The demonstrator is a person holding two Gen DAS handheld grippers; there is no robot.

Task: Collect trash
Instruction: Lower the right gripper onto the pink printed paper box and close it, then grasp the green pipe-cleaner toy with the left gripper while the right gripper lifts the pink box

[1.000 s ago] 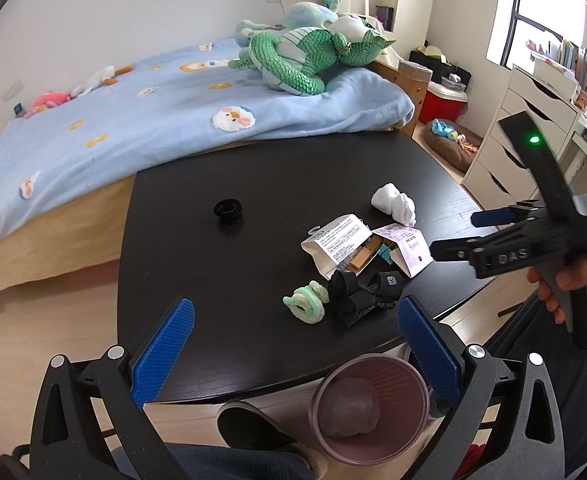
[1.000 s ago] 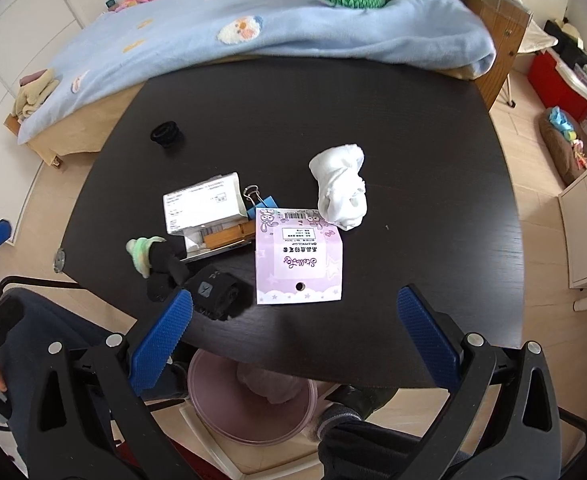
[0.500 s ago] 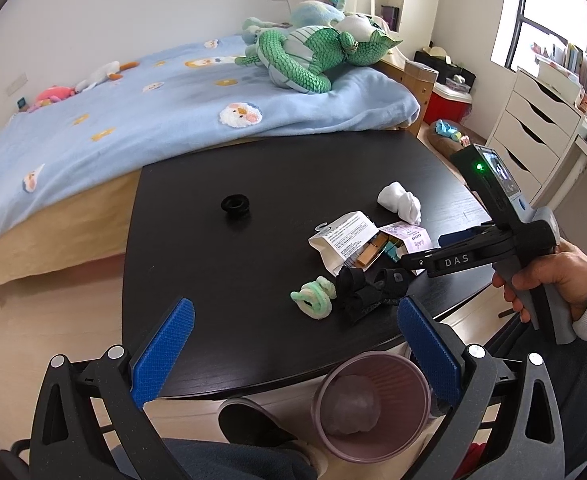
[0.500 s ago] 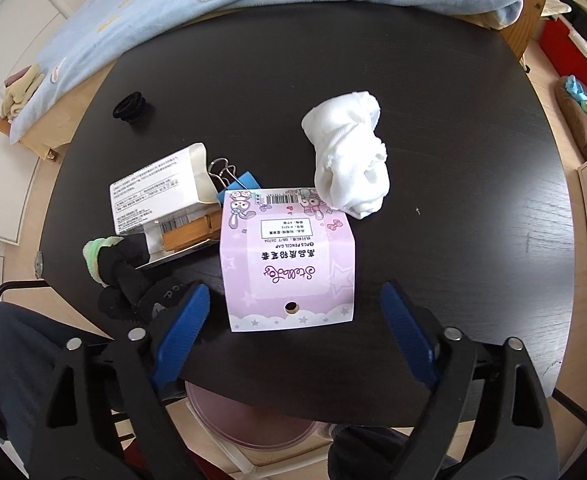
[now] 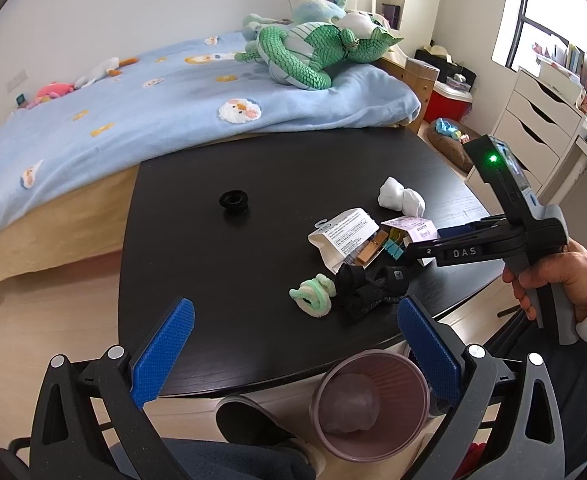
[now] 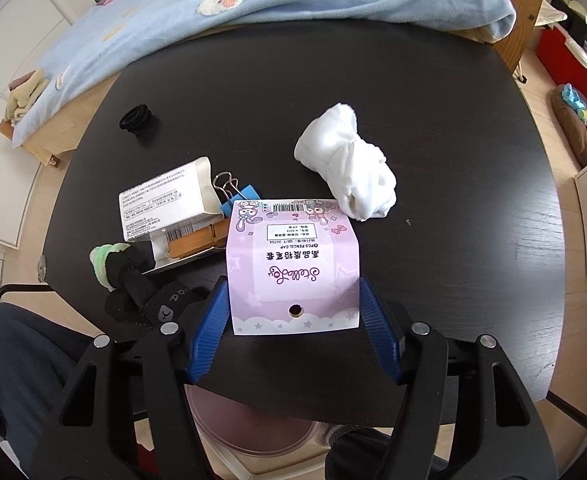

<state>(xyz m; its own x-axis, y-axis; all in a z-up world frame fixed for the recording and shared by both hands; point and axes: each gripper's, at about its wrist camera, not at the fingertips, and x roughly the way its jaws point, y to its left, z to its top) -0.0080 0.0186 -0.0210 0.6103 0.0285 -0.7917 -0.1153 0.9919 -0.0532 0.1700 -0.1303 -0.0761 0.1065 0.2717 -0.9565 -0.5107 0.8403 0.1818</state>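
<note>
Your right gripper point(image 6: 293, 316) points steeply down at the dark round table point(image 6: 433, 92), and its jaws have just been closing around the purple pencil-cap card point(image 6: 293, 264). The blue pads stand at the card's two side edges near its lower end; the left one seems to touch the edge and the right sits just beside it, so you cannot yet call it a firm pinch. The card's long axis runs from 6 to 12 o'clock in the right wrist view: the hang hole is at the 6 o'clock end nearest you, the barcode at the 12 o'clock end, and the print reads upside down. It looks bowed upward across its width.

At the card's 1 o'clock lies a wadded white tissue point(image 6: 347, 170), touching the card's far corner. At its 10 o'clock are a white printed packet point(image 6: 161, 204) with a blue binder clip point(image 6: 239, 196) beside it. At 8 o'clock a black sock point(image 6: 141, 288) lies near the table's edge.

Your left gripper point(image 5: 293, 340) hangs released, jaws wide and empty, above the pink trash bin point(image 5: 371, 398), which stands on the floor below the table edge.
</note>
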